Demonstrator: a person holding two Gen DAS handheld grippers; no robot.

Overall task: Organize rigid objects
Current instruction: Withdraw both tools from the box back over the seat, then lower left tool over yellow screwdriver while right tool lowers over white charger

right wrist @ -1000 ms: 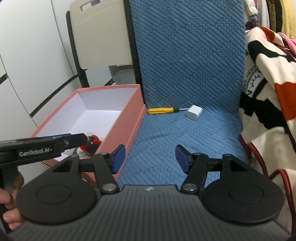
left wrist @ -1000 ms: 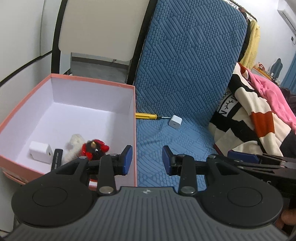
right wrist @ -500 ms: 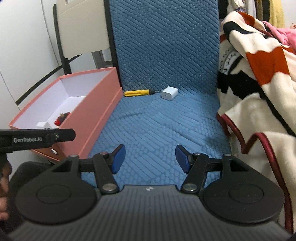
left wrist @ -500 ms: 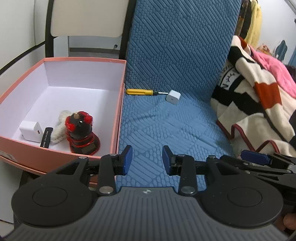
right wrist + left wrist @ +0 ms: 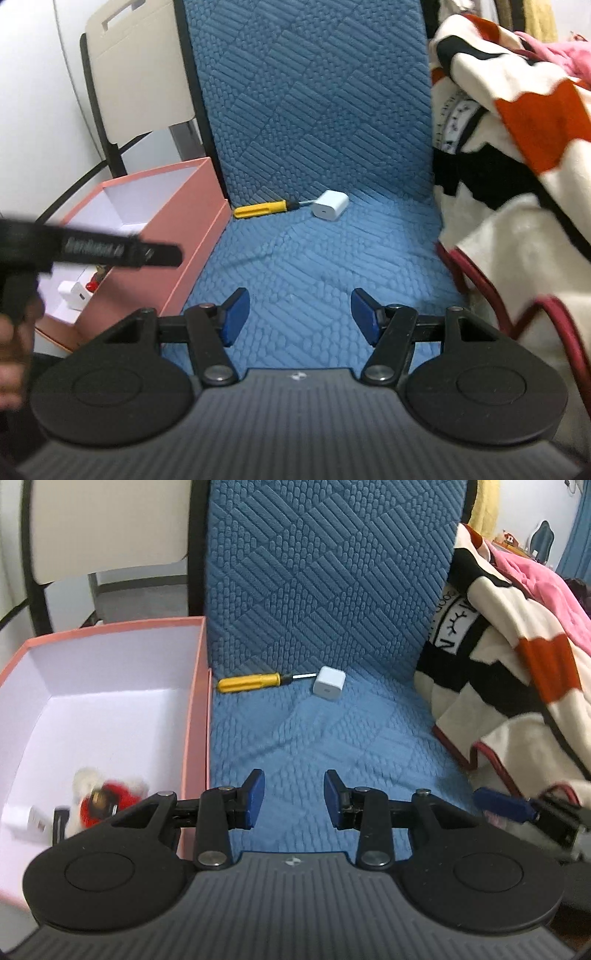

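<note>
Blue quilted fabric covers the seat cushion (image 5: 314, 738) where both tongs hover with nothing in them. The left gripper (image 5: 293, 799) has its blue-padded jaws parted by a moderate gap, and the right gripper (image 5: 300, 317) stands wider open over the same seat. At the back of the seat, against the upright cushion, a yellow-handled screwdriver (image 5: 251, 682) lies flat with its metal tip just beside a small white cube charger (image 5: 328, 679). A pink cardboard box with a white inside (image 5: 195, 709) sits against the seat's left edge; its near corner holds a second white charger (image 5: 74, 293), a red and black toy figure (image 5: 103, 801) and something white and fluffy, blurred. A cream, black and orange striped blanket (image 5: 517, 686) is heaped on the right.
</note>
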